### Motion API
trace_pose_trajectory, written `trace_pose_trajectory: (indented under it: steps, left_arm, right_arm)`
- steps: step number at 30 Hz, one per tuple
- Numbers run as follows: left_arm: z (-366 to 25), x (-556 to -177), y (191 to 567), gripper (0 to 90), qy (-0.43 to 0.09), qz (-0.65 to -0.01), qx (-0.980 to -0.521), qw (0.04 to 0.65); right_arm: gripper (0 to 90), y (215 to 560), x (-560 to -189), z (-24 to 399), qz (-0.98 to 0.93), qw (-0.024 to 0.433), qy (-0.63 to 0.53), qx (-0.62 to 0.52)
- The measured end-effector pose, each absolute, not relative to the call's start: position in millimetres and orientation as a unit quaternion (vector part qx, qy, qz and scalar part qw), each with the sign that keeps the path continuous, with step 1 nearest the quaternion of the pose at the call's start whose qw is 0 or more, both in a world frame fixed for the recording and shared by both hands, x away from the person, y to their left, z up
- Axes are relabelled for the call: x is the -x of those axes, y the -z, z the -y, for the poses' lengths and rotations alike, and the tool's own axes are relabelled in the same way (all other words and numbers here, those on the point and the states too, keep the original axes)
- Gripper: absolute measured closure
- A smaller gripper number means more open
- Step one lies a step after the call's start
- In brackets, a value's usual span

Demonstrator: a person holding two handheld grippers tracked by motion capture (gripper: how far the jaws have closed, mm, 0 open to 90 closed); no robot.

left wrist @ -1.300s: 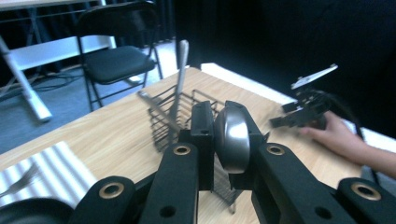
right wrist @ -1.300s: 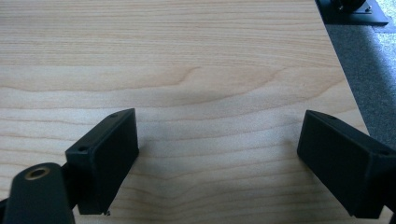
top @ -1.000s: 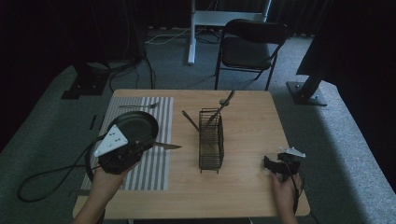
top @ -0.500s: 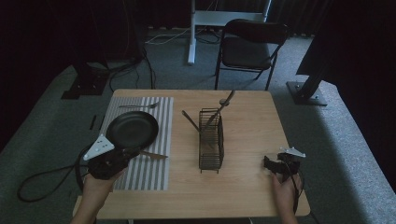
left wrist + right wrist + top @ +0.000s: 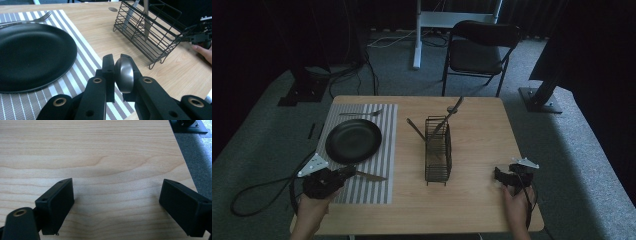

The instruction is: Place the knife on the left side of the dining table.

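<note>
My left gripper (image 5: 343,173) (image 5: 115,65) is shut on a metal table knife (image 5: 371,176), whose rounded end (image 5: 123,75) shows between the jaws. It hovers over the near left part of a striped placemat (image 5: 382,125). A black plate (image 5: 353,141) (image 5: 32,55) lies on the mat with a fork (image 5: 359,113) (image 5: 37,20) beyond it. A black wire basket (image 5: 438,150) (image 5: 150,32) at mid-table holds some cutlery (image 5: 447,117). My right gripper (image 5: 501,175) (image 5: 116,192) rests open on bare wood near the table's right front corner.
The wooden table (image 5: 482,125) ends close to the right gripper's right side, with grey carpet (image 5: 197,157) below. A folding chair (image 5: 477,50) and a white stand (image 5: 417,35) are on the floor behind the table.
My left gripper has drawn back toward the person and to the left with the knife, off the plate's near edge to the mat's near corner. The right gripper has stayed put.
</note>
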State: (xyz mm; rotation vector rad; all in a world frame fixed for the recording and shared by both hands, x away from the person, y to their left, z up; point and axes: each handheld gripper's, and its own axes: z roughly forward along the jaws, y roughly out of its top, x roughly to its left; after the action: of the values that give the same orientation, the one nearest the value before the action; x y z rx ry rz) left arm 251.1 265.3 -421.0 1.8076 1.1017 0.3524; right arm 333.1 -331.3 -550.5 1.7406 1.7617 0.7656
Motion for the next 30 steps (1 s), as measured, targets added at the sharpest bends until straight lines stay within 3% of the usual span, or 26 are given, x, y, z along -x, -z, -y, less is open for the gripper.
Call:
trace_pose_trajectory:
  steps: [9, 30]
  left_arm:
    - [-290.9, -258.8, 435.0, 80.5, -0.114, -0.495, -0.709, 0.489]
    - [-338.2, -275.9, 487.9, 63.0, -0.094, -0.546, -0.668, 0.498]
  right_arm:
    - [11.5, 550.5, -333.1, 331.3, -0.654, 0.271, -0.284, -0.646]
    - [11.6, 550.5, -333.1, 331.3, -0.654, 0.272, -0.284, -0.646]
